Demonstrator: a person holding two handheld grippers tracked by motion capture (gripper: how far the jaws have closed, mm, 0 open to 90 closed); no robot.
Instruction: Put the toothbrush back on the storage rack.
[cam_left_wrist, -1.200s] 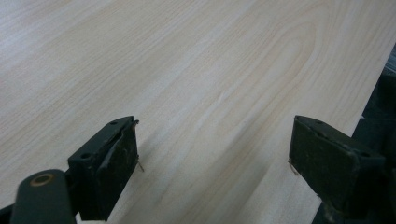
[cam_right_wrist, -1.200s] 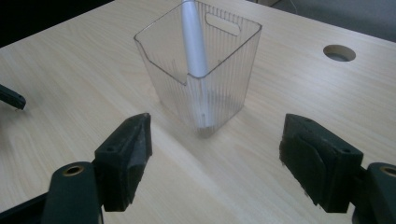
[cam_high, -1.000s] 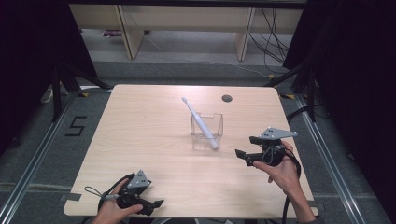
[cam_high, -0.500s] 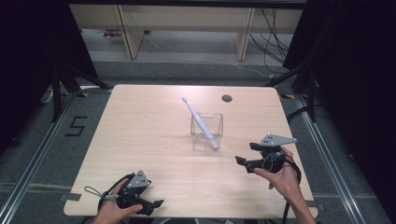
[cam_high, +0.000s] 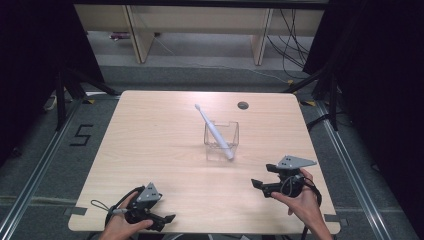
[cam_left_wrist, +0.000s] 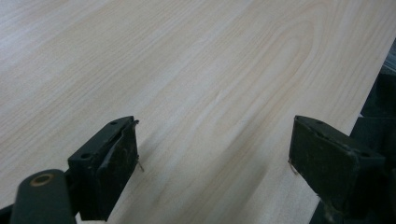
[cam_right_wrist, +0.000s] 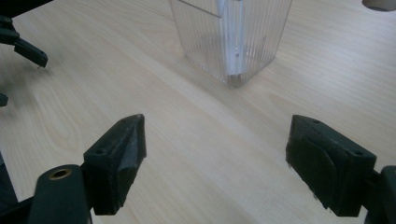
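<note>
My right gripper (cam_high: 260, 186) has drawn back toward the near edge since a second ago, jaws spread and empty. The toothbrush (cam_high: 214, 131) leans in the clear cup (cam_high: 221, 141) mid-table. My left gripper (cam_high: 167, 219) rests open near the table (cam_high: 150, 130) edge. I'd retreat slowly, clear of the cup.

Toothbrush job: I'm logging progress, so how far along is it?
Done: the toothbrush stands tilted inside the clear cup. In hand: nothing; the right hand-held gripper and the left hand-held gripper are open, apart from the cup. Left: apparently little, perhaps just parking the grippers.
</note>
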